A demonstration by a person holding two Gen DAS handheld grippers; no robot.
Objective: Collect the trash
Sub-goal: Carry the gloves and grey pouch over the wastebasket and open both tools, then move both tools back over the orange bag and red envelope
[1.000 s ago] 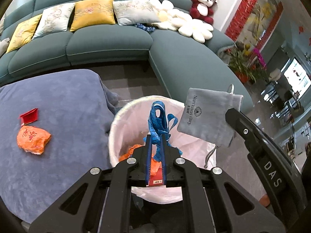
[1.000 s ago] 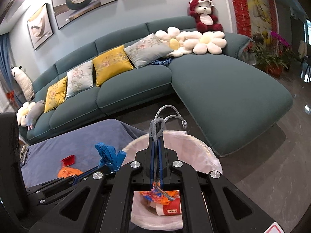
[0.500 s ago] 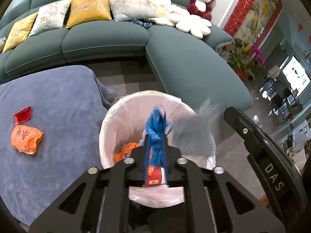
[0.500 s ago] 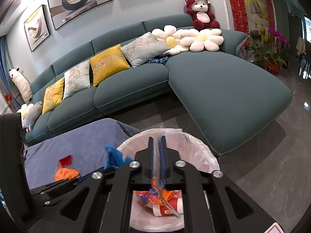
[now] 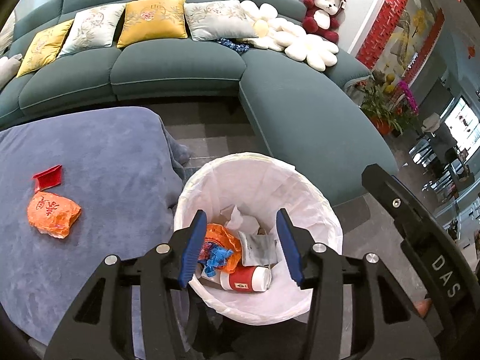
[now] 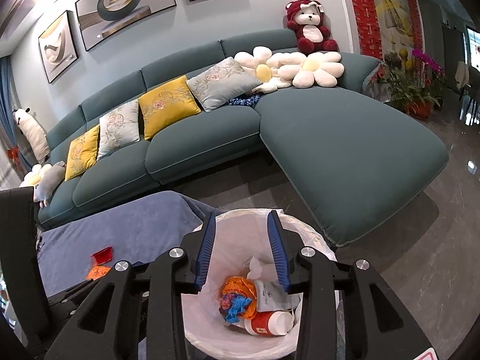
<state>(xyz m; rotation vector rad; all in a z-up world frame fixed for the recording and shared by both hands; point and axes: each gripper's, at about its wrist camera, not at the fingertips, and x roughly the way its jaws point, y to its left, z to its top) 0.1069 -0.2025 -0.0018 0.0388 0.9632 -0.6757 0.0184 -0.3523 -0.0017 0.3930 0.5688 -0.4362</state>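
A white-lined trash bin (image 5: pixel 318 195) stands on the floor beside a blue-covered table (image 5: pixel 99 156). Inside it lie a blue ribbon (image 5: pixel 217 256), a grey pouch (image 5: pixel 259 247), an orange wrapper (image 5: pixel 220 235), a red paper cup (image 5: pixel 246 279) and white tissue (image 5: pixel 241 220). My left gripper (image 5: pixel 241 247) is open and empty above the bin. My right gripper (image 6: pixel 243 253) is open and empty above the bin (image 6: pixel 312 237), where the ribbon (image 6: pixel 237 307) and pouch (image 6: pixel 267 295) show. An orange bag (image 5: pixel 52 216) and a red paper piece (image 5: pixel 48 177) lie on the table.
A teal sectional sofa (image 5: pixel 300 111) with cushions and a plush bear (image 5: pixel 324 12) curves behind the table and bin. Potted flowers (image 5: pixel 390 105) stand at the right. The right gripper's body (image 5: pixel 420 240) shows at the right of the left wrist view.
Both grippers opened. The blue ribbon dropped from the left gripper and the grey pouch from the right gripper; both now lie in the bin.
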